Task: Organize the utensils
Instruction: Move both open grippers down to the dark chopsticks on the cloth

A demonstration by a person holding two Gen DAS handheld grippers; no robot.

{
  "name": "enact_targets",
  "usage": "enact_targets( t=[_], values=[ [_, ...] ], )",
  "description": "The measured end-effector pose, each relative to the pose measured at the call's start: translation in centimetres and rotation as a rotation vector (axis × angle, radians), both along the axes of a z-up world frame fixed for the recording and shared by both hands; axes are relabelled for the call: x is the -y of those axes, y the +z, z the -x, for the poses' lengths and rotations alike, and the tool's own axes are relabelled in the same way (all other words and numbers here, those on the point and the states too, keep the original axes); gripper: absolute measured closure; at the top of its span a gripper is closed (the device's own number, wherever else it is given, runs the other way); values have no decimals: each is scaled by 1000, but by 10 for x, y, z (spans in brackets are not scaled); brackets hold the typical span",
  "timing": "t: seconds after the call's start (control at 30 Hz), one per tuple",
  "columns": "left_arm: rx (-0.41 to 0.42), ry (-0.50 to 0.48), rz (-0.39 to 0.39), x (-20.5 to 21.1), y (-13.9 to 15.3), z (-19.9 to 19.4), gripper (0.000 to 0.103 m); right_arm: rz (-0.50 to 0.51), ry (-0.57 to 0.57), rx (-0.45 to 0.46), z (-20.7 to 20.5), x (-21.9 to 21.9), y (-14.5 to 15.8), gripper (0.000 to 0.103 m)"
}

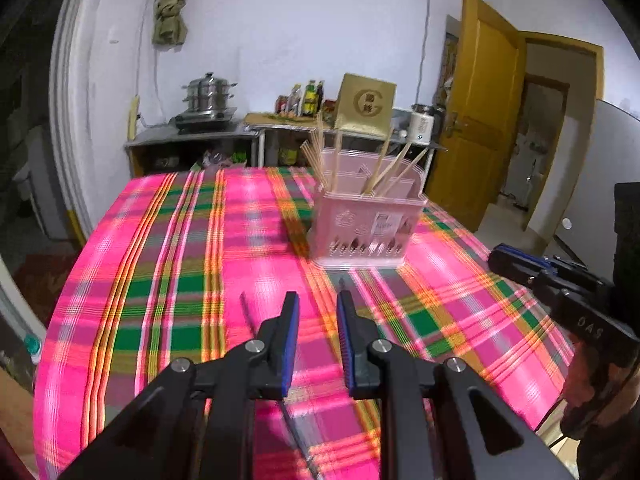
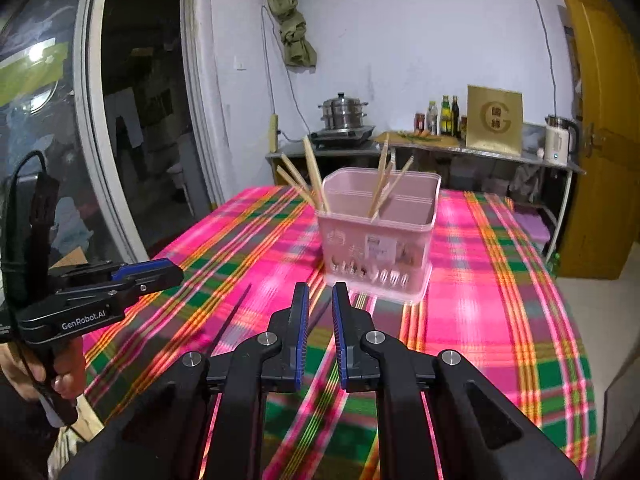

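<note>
Atop the desk (image 1: 72, 320): draped whole in a plaid cloth (image 1: 172, 240) of pink, green and orange. Carried, toward the far right side, a pink slotted utensil holder (image 1: 368, 224), upright, with pale chopsticks (image 1: 384, 168) leaning out of its compartments. Bore also thin dark sticks (image 1: 248, 312) on the near part of the cloth, too blurred to name surely.

Hovered over that near part with the left gripper (image 1: 318, 304), blue pads parted by a narrow gap, pinching nothing. Did likewise just beside it with the right gripper (image 2: 320, 300), pads closer together yet not touching; showed one dark stick through the gap, and could not tell whether the pads touched it. Clasped the left handle in a hand (image 2: 60, 372).

Beyond the desk: backed by a white wall with a knotted green cloth (image 1: 170, 4) hanging high. Ran a second, steel desk (image 1: 192, 138) along that wall, loaded with a stacked steamer pot (image 1: 208, 94), bottles (image 1: 308, 98), a gold box (image 1: 366, 106) and a white kettle (image 1: 422, 124). Stood open at the right, a yellow door (image 1: 484, 100); gaped dark at the left, a wide doorway (image 2: 136, 100).
</note>
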State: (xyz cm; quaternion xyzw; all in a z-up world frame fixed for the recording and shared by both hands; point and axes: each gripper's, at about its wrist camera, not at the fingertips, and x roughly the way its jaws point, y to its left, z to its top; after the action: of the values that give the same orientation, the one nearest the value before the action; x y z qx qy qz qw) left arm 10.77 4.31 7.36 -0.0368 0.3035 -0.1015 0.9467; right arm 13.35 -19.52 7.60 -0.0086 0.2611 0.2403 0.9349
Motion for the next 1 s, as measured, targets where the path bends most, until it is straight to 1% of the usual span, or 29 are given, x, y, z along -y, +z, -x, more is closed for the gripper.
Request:
enact_targets(
  t=[0.2, 0.27, 0.37, 0.73, 0.87, 1.0],
  values=[
    [-73, 34, -19, -16, -28, 4, 82, -13, -3, -82, 1, 0, -27, 91],
    [-99, 47, -21, -20, -35, 1, 79, -10, -1, -99, 0, -3, -32, 91],
    [-133, 61, -22, -23, -45, -5, 79, -6, 1, -131, -6, -9, -39, 91],
    [-290, 95, -41, -28, -78, -61, 79, 16, -3, -267, -50, -34, -66, 91],
    [-332, 106, -32, -31, -89, -78, 79, 35, 1, -315, -68, -46, -80, 91],
    [-349, 103, -29, -28, -94, -88, 79, 39, -4, -350, -82, -55, -89, 91]
  ],
)
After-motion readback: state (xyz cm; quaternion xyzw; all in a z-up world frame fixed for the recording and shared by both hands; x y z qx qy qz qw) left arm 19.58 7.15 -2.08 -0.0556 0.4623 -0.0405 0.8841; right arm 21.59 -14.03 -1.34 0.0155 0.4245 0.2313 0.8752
